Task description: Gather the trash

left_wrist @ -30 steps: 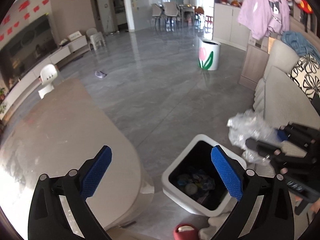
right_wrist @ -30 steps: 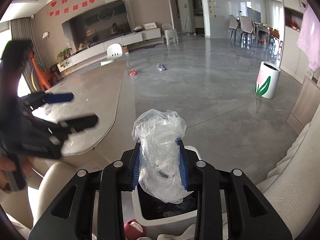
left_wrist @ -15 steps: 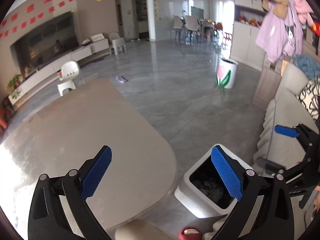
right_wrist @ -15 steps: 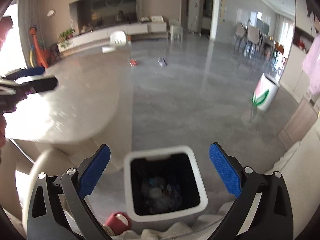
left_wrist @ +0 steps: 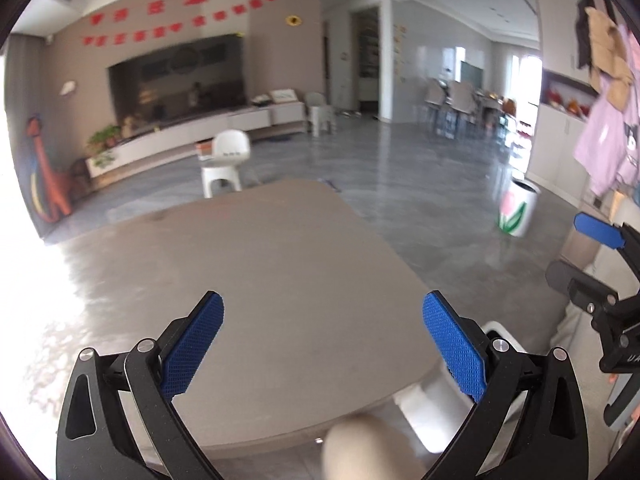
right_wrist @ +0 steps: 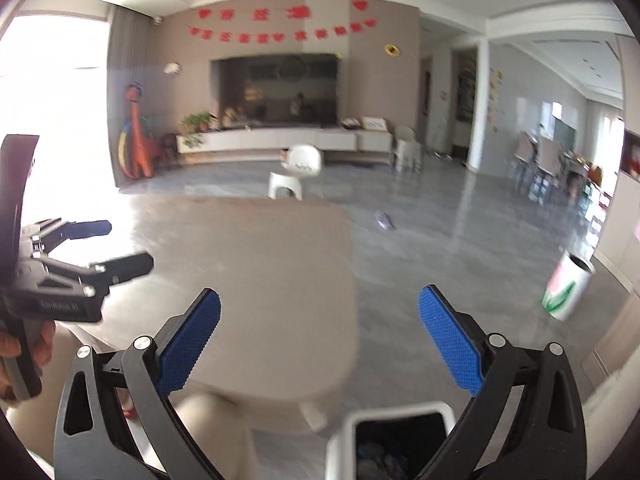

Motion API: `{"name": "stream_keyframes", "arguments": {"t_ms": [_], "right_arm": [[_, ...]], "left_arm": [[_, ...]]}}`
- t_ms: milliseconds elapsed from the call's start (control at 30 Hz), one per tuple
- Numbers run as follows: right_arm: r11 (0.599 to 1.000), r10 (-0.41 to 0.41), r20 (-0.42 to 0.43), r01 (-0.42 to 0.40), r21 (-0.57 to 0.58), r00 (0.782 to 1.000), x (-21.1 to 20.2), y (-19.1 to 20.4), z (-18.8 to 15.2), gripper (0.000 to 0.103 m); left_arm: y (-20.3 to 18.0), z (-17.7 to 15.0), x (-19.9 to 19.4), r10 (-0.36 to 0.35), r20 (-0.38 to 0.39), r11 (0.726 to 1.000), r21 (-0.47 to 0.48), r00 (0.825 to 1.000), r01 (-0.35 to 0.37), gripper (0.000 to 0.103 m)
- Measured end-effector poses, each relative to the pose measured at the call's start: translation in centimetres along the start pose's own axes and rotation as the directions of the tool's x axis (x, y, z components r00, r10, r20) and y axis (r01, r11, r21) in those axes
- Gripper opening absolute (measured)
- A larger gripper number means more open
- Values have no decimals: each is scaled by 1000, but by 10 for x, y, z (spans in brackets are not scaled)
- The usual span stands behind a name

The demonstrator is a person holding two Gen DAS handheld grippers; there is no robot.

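The left gripper [left_wrist: 323, 344], black-armed tongs with blue textured pads, stands spread wide with nothing between its pads; beyond and beneath it lies the broad beige rounded tabletop [left_wrist: 280, 280]. The right gripper [right_wrist: 319, 340], of the same make, is likewise fully spread and bare of any load. Directly below its right pad, at the lower edge of the right wrist view, sits the white square trash bin with a black interior [right_wrist: 352, 424], and dim crumpled trash [right_wrist: 380, 460] shows inside it, blurred. In the left wrist view that bin is only a white corner just behind the left gripper's right pad. Far ahead of the right gripper, on the glossy grey floor [right_wrist: 440, 240] past the table's far right corner, lies a small bluish-grey scrap of litter [right_wrist: 385, 220], well apart from both tongs. To the right of the right gripper's right pad stands a white cylindrical container painted with a pink tulip [right_wrist: 568, 290], on the floor. Straight ahead beyond the table is a small white plastic child's chair [right_wrist: 296, 174]. Each gripper appears at the edge of the other's view, held in a person's hand [right_wrist: 24, 354].
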State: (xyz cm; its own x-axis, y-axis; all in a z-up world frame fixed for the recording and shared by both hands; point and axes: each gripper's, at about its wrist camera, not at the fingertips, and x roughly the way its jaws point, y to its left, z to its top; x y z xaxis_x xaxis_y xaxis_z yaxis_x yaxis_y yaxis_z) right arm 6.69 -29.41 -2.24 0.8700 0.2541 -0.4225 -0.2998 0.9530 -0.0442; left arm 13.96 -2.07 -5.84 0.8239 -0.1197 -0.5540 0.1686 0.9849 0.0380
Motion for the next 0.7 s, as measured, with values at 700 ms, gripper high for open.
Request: {"name": "stream_keyframes", "arguments": {"t_ms": [700], "right_arm": [[957,275,86,-265,-115,958,37,161,55,99]], "left_arm": [[176,-17,-76,386,-27,873,-314,922,-374,98]]}}
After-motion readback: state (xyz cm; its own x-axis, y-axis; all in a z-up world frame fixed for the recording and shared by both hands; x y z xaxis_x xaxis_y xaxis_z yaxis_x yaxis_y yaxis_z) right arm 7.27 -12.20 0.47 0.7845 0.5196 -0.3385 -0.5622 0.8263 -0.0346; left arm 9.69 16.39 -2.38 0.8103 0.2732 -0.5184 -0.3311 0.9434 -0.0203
